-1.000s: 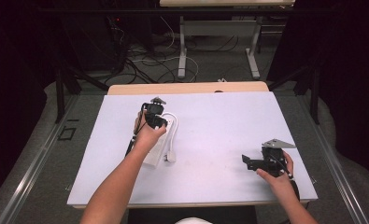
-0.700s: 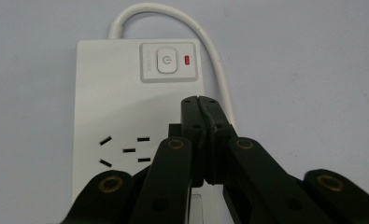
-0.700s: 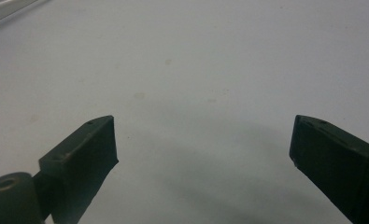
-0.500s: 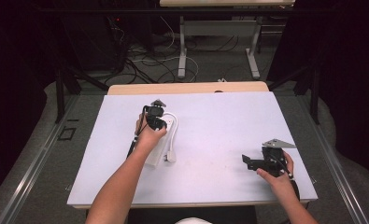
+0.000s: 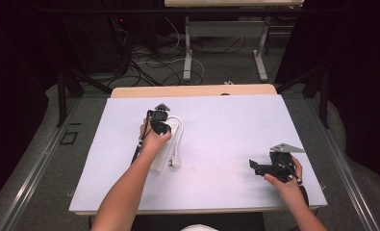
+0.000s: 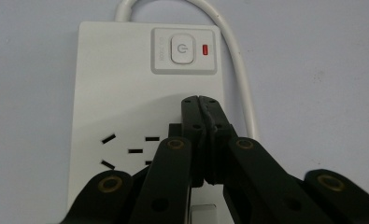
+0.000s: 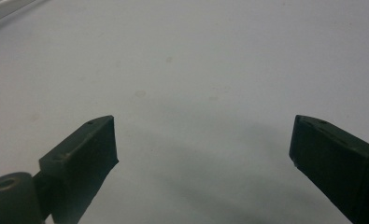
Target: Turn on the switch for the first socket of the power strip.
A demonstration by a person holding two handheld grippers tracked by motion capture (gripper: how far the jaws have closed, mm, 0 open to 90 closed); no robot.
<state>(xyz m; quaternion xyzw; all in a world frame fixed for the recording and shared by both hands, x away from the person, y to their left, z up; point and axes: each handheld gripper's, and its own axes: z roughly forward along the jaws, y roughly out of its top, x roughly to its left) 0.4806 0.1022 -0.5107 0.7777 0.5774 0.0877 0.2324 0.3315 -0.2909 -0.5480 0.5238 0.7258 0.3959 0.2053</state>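
A white power strip lies left of centre on the white table, its white cable looping round to a plug beside it. My left gripper is held over the strip's far end. In the left gripper view the strip has a power button with a lit red lamp beside it. The left gripper is shut there with nothing between its tips, just short of the button. My right gripper rests at the front right, and in its own view the right gripper is wide open over bare table.
A wooden strip borders the table's far edge. Beyond it on the floor are tangled cables and the legs of another desk. Dark posts stand at the left and right.
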